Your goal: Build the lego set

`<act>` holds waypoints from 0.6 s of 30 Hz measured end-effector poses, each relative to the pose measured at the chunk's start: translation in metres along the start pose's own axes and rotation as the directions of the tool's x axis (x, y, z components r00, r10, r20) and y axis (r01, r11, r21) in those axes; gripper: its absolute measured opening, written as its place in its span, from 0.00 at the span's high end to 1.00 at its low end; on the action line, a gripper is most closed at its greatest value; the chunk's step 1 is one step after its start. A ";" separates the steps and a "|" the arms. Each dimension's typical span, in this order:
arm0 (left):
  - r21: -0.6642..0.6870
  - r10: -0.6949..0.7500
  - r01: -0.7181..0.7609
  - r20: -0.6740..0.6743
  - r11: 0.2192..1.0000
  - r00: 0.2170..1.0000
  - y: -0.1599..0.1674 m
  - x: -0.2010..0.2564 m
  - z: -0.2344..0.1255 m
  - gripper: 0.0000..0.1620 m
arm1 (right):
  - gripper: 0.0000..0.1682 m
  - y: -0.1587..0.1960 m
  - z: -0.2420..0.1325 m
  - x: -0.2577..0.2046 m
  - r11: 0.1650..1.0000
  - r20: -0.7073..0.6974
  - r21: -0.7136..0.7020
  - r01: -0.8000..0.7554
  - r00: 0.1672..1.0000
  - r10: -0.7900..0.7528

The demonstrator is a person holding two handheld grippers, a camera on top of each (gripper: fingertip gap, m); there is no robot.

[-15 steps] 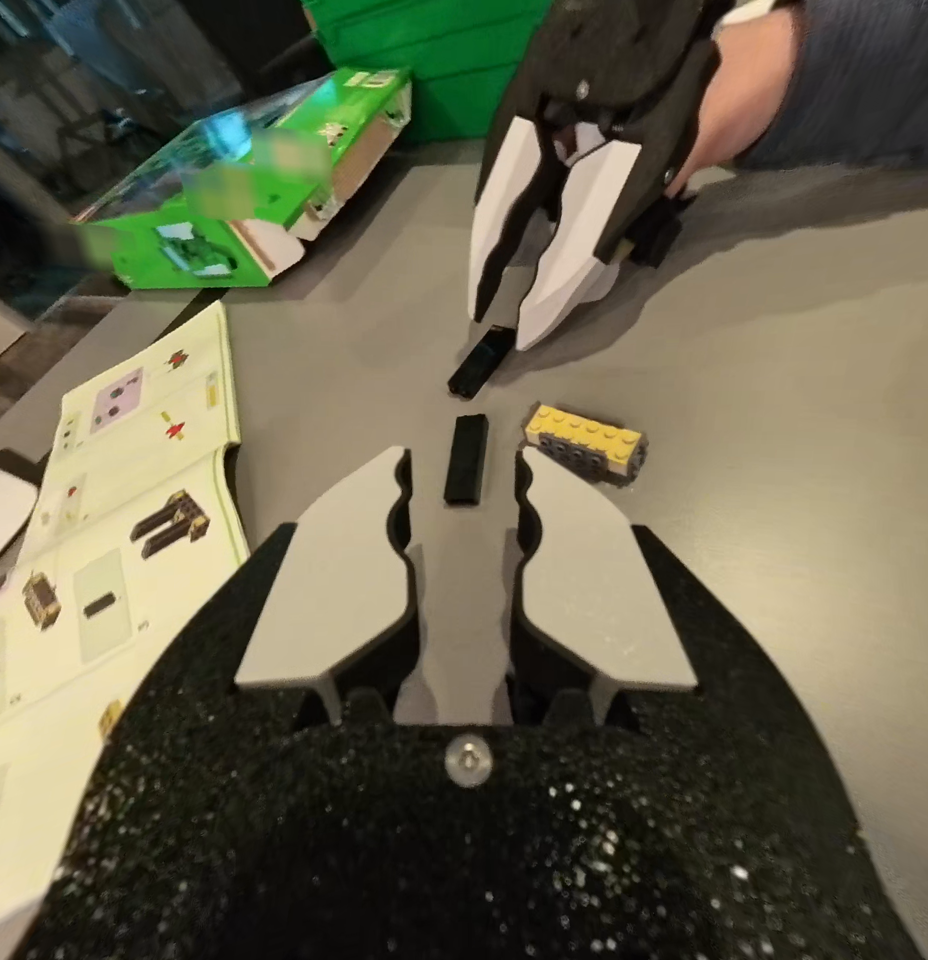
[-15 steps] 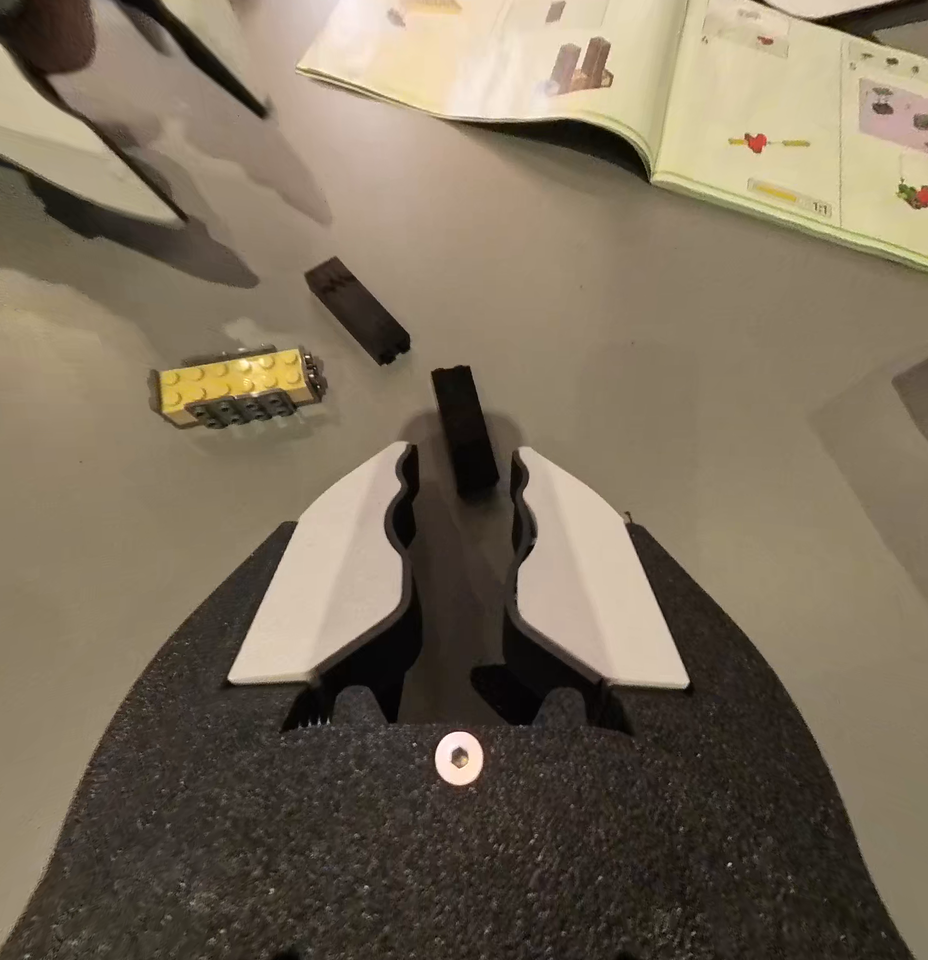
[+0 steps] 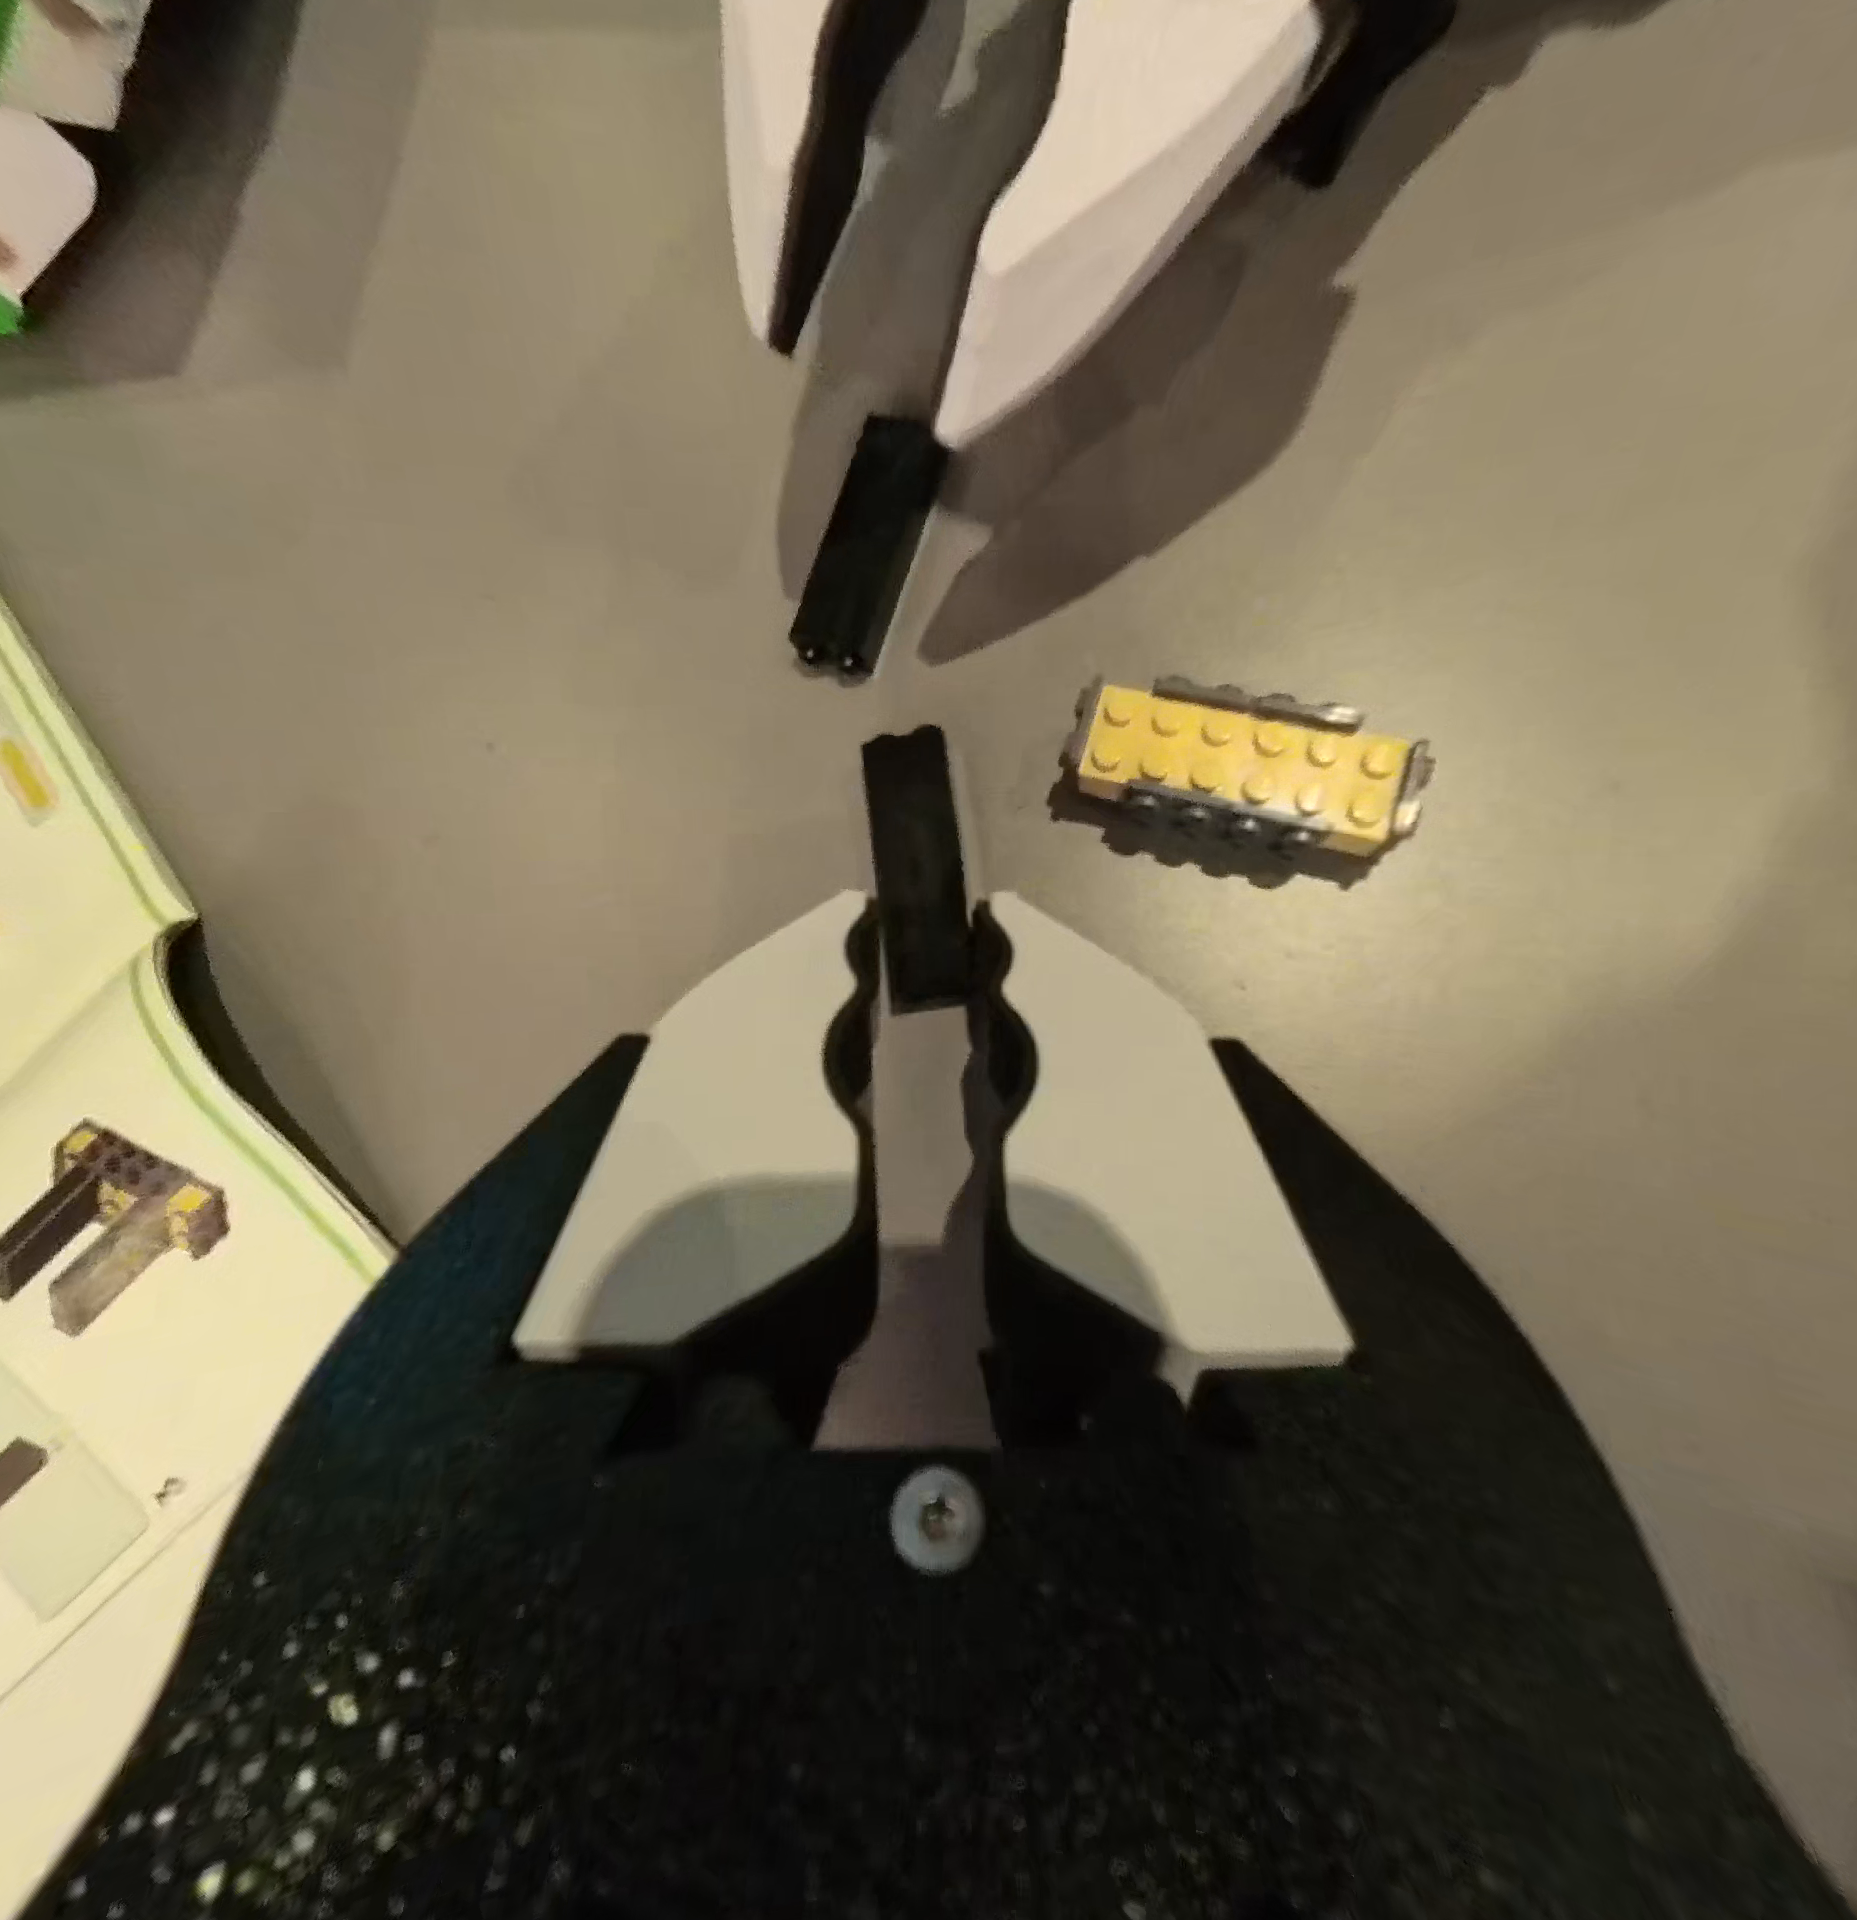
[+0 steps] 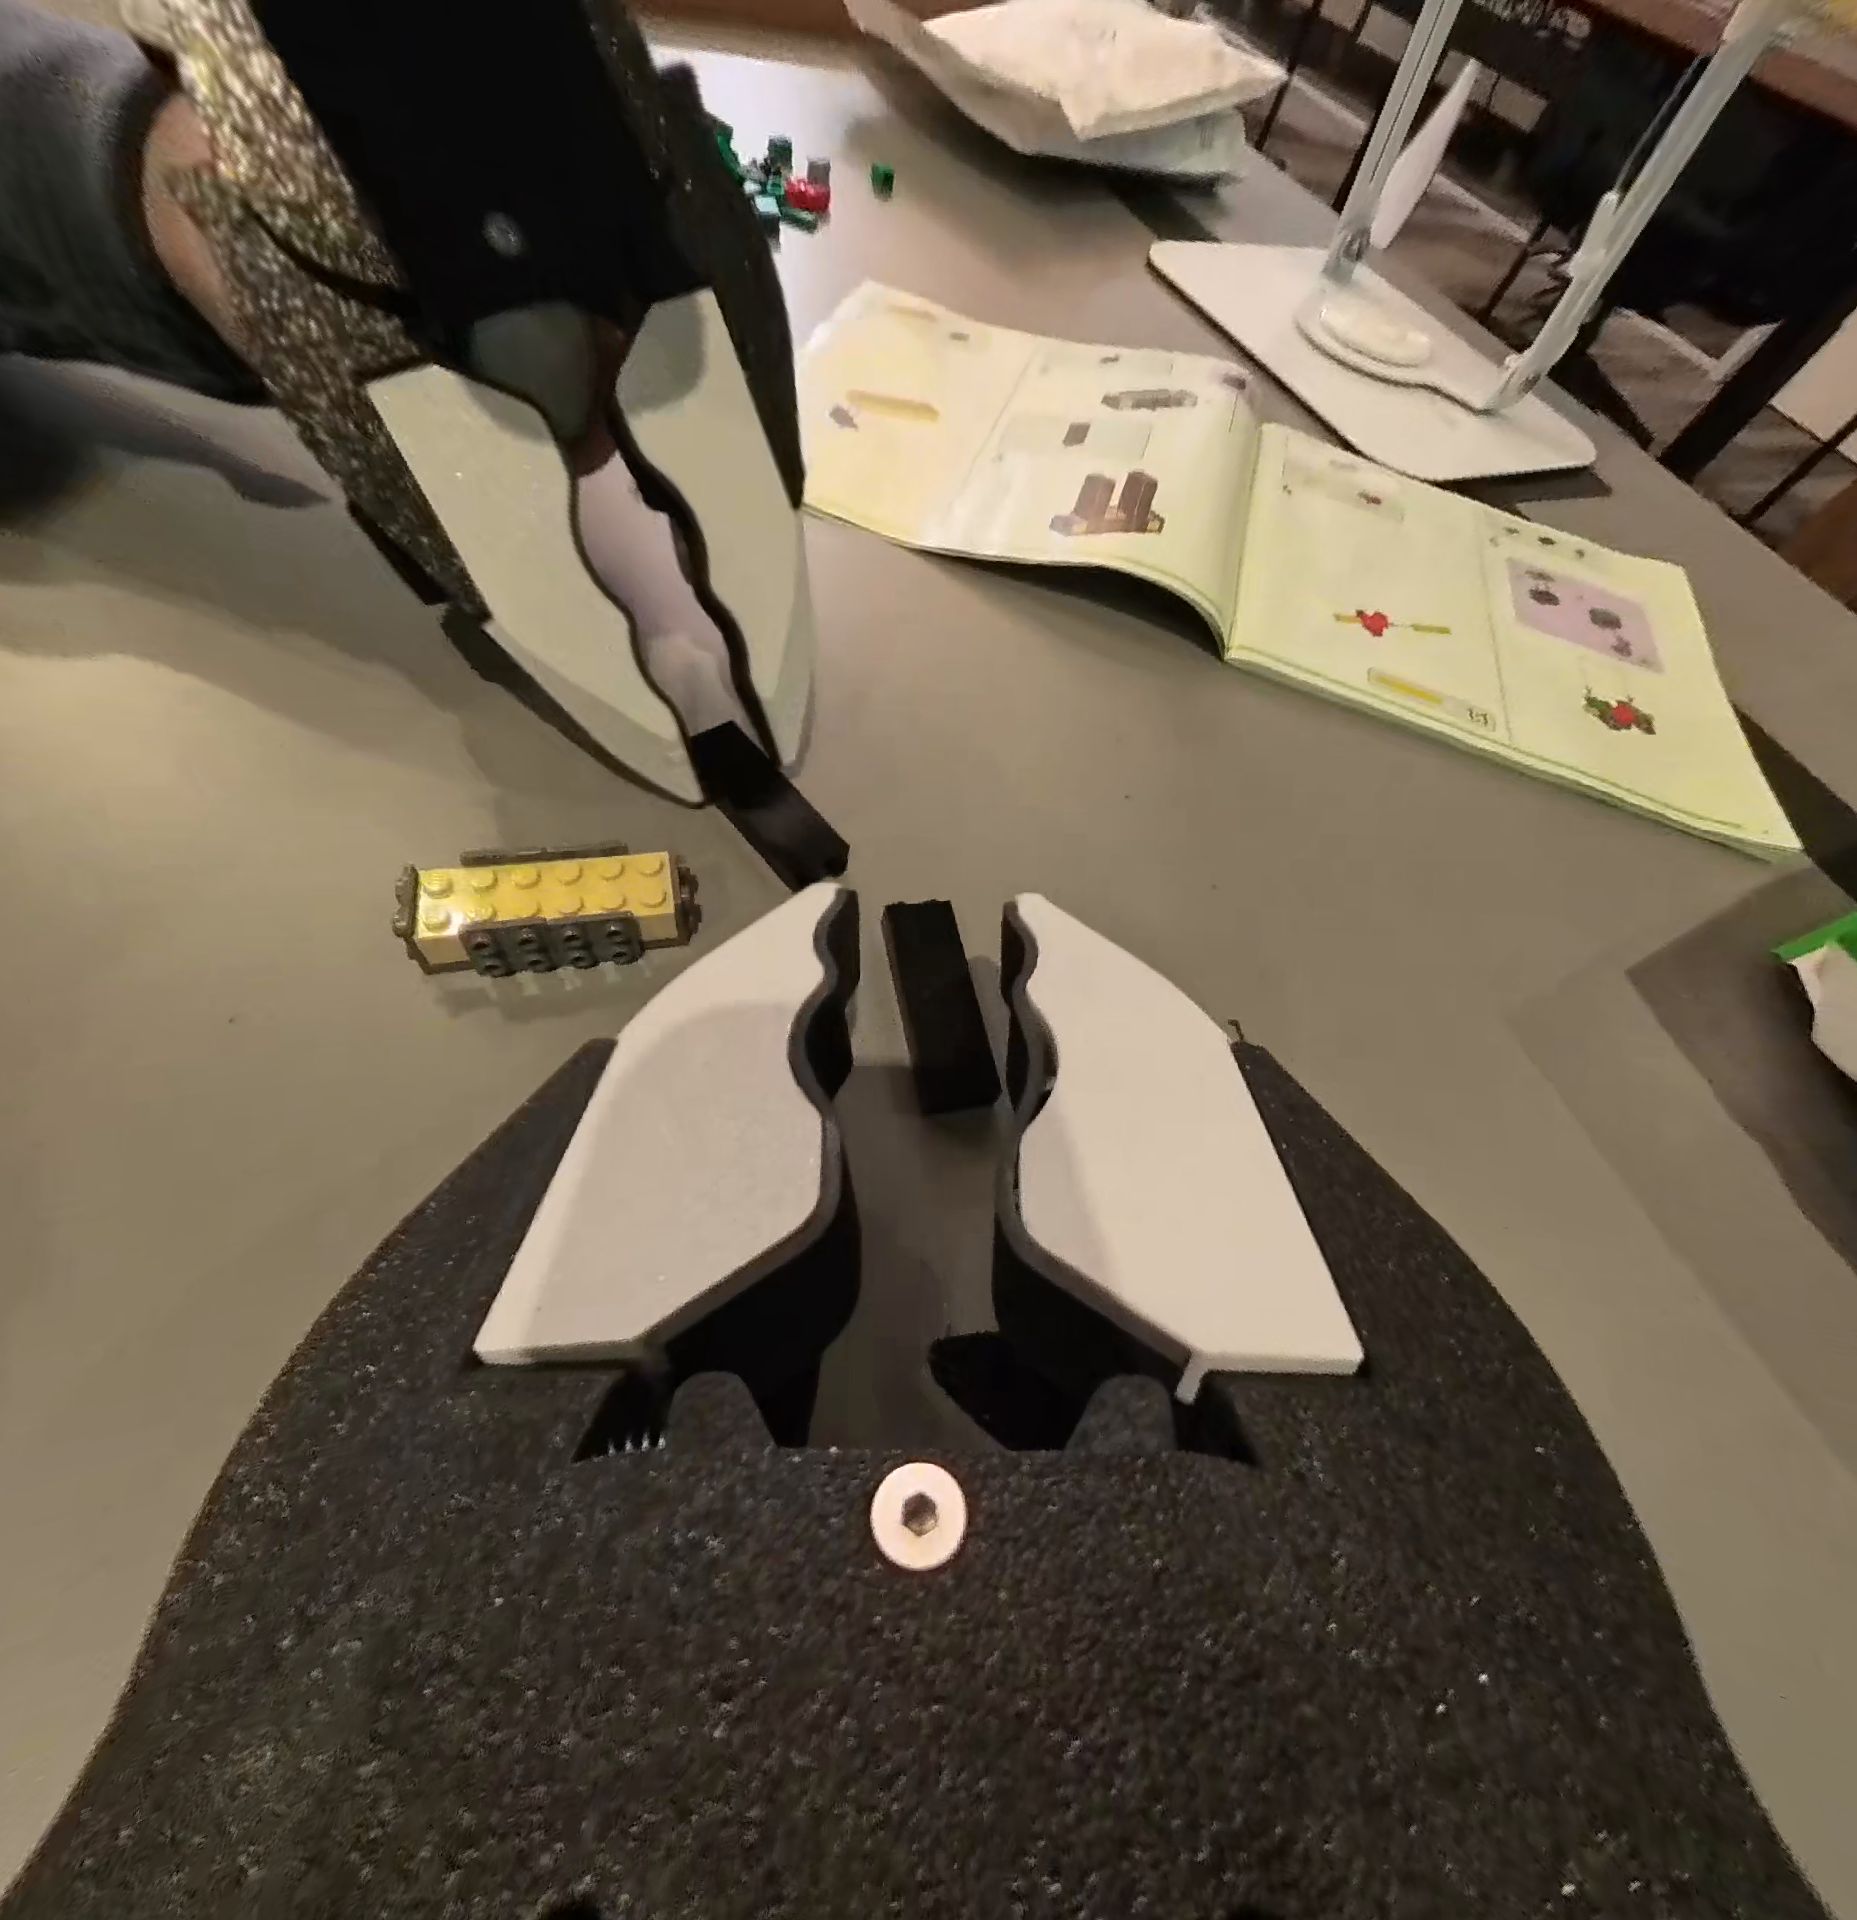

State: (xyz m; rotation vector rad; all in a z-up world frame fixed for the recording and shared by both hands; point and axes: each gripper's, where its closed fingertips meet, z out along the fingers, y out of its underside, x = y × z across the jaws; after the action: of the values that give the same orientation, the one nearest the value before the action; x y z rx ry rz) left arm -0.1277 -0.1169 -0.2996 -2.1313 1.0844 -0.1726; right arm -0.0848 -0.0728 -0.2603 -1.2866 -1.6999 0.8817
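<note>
Half a second ago the left gripper (image 3: 919, 914) was spread, with the first black brick (image 3: 916, 831) lying just ahead of its tips. Now its fingers are pressed in on that brick's near end, pinching it, while the far end juts forward past the tips. In the right wrist view the left gripper (image 4: 742, 769) leans down steeply, and the first black brick (image 4: 784, 816) slopes from its tips toward the grey table (image 4: 1215, 883). The right gripper (image 4: 929, 904) is spread. The second black brick (image 4: 939, 1008), which earlier sat only at its fingertips, now lies deeper between the fingers, with a gap on each side. In the left wrist view the right gripper (image 3: 872, 416) is much closer than before, and the second black brick (image 3: 862, 551) lies almost end to end with the first, a small gap between them. The yellow and grey assembly (image 3: 1246, 769) has stayed put, just right of the left gripper's tips and left of the right gripper's. The open instruction booklet (image 4: 1319, 582) lies ahead and right of the right gripper.
</note>
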 end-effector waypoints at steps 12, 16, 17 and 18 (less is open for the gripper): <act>0.661 -0.141 0.116 -0.015 0.741 0.990 -0.081 -0.009 -0.059 0.90 | 0.75 -0.061 -0.002 -0.008 0.867 0.226 0.345 -0.360 0.928 0.296; 0.765 -0.169 0.181 -0.095 0.619 0.981 -0.086 -0.008 -0.077 0.90 | 0.76 -0.085 -0.008 -0.018 0.729 0.435 0.425 -0.536 0.828 0.355; 0.766 -0.167 0.184 -0.102 0.616 0.981 -0.086 -0.007 -0.077 0.90 | 0.76 -0.088 -0.008 -0.018 0.705 0.463 0.432 -0.562 0.809 0.361; 0.762 -0.163 0.191 -0.113 0.619 0.980 -0.086 -0.006 -0.076 0.91 | 0.76 -0.090 -0.009 -0.020 0.693 0.487 0.436 -0.574 0.799 0.354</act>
State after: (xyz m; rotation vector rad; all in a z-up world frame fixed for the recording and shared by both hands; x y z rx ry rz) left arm -0.1071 -0.1211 -0.1867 -1.4238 0.6206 -0.6520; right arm -0.1105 -0.1133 -0.1804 -1.1896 -1.1886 1.8911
